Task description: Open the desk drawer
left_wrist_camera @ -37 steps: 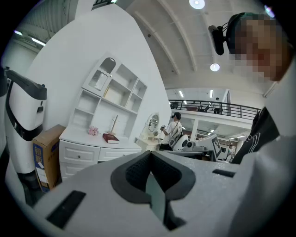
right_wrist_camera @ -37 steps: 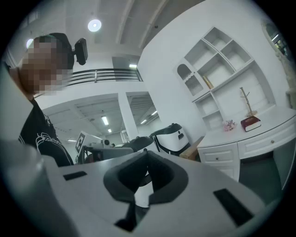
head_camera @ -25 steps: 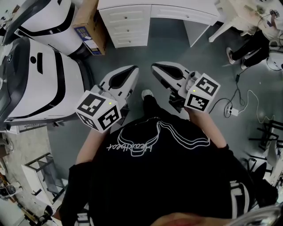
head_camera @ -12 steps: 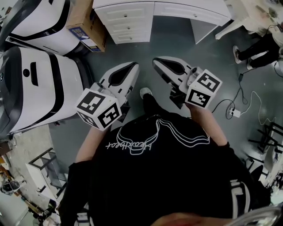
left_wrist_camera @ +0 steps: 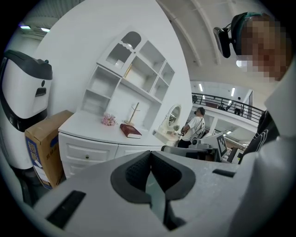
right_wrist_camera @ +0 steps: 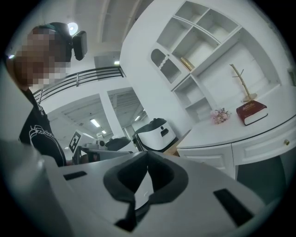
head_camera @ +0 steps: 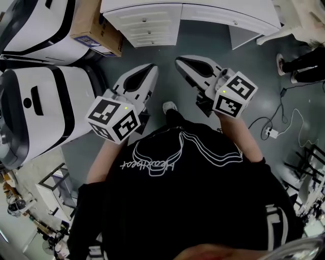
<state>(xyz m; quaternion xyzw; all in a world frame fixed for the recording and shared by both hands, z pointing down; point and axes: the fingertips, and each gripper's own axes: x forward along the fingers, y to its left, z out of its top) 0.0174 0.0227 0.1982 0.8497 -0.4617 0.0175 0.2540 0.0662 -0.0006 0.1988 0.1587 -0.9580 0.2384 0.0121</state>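
White wood is what I am after: the desk stands at the top of the head view, and its drawers are all shut. It has a stack of small drawers on one side and a wide drawer beside them, each with a little round knob. I think this is the very first step, getting close to the desk, because both of my tools are well apart from it and touch nothing. My left gripper is squeezed together with nothing in it, and my right gripper looks the same, pads together and empty. Next I think I must go nearer, pick one drawer, spread one gripper's pads, close them on the knob and pull straight back. I cannot tell from the task which drawer is meant. For writing, my black shirt has curly white letters that show upside down; they may say "Heartbeat", but I am not sure. A cardboard box beside the desk has a blue label too small to read. On the tabletop lies a red book with print I cannot make out.
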